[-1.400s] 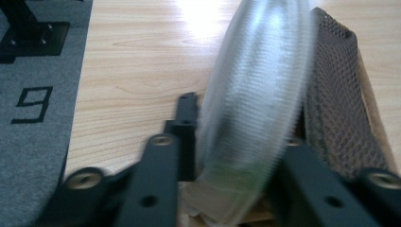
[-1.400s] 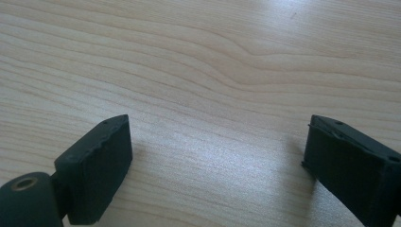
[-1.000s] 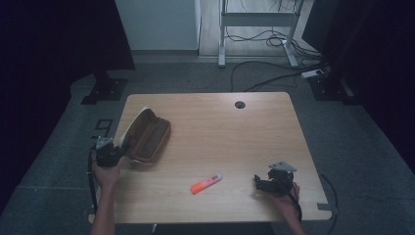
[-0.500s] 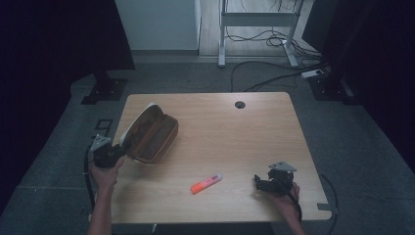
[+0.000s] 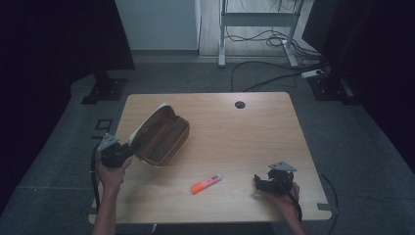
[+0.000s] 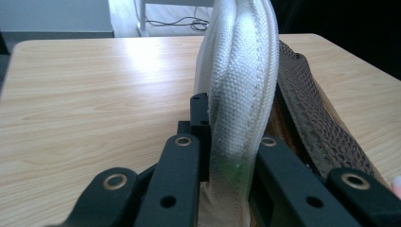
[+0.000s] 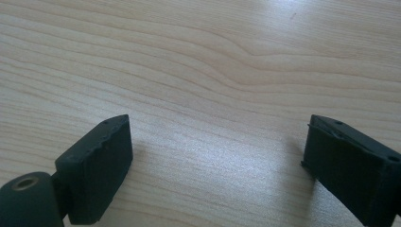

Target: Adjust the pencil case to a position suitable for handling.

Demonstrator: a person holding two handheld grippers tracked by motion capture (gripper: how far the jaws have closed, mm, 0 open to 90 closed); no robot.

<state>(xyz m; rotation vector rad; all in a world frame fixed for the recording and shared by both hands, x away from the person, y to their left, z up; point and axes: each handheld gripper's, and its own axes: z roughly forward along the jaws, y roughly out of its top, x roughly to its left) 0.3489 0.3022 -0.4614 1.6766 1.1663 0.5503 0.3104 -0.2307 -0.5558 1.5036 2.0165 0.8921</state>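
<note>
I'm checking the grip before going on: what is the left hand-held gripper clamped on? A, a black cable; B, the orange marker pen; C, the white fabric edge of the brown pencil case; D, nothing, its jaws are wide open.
C: the left hand-held gripper pinches the white fabric edge of the brown pencil case, while the orange marker pen lies free on the table.

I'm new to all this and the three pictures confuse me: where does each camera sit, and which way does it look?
High view: sits above the person's side, looking forward and down on the table; both forearms enter from below, with the left gripper and right gripper.
Left gripper view: rides on the left gripper, looking along its fingers, clamped on the pencil case's pale rim.
Right gripper view: rides on the right gripper, looking down at bare wood between its open fingers.
Shared: the high and left gripper views both show the pencil case.
</note>
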